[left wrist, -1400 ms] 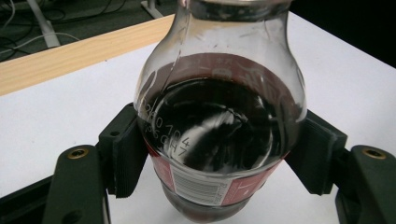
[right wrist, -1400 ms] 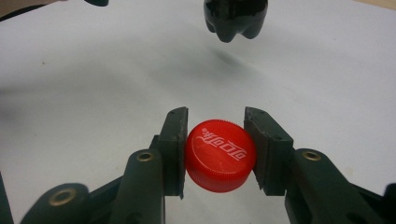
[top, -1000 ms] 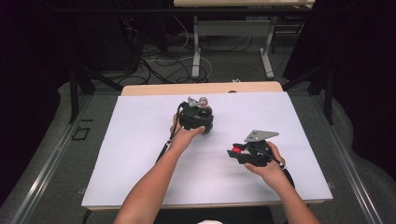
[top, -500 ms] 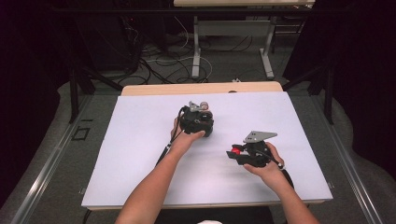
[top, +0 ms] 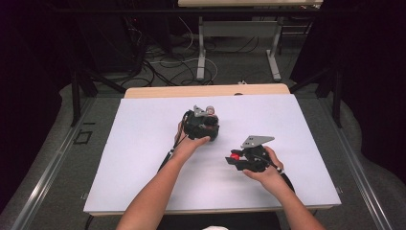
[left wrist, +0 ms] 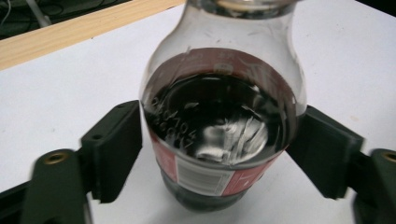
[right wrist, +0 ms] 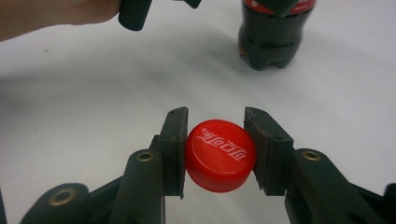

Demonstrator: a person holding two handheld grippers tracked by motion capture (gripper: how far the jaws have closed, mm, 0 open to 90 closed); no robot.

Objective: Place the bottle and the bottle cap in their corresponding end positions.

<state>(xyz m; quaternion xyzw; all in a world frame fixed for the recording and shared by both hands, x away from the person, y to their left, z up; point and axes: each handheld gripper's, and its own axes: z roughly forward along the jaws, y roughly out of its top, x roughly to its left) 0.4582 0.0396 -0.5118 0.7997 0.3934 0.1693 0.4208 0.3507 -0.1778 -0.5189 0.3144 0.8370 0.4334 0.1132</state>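
A clear plastic bottle [left wrist: 219,130] of dark drink with a red label stands between my left gripper's [left wrist: 219,149] jaws, which press on both its sides. In the high view the left gripper [top: 201,125] is near the table's middle, and the bottle's uncapped neck [top: 209,110] rises above it. My right gripper [right wrist: 217,156] is shut on a red screw cap [right wrist: 219,154] with white lettering, held just over the white surface. The same cap [top: 234,156] shows as a red dot in the right gripper [top: 238,159], to the right of the bottle and nearer the person. The bottle's base [right wrist: 273,42] is on the table.
A white sheet covers the table [top: 143,143], and a wooden strip [top: 206,90] shows along its far edge. Beyond it are another table's metal legs [top: 201,48] and loose cables [top: 158,52] on the floor. Bare white surface lies to the left and the far right.
The left gripper with the bottle has drifted slightly toward the person. The right gripper with the cap has barely moved.
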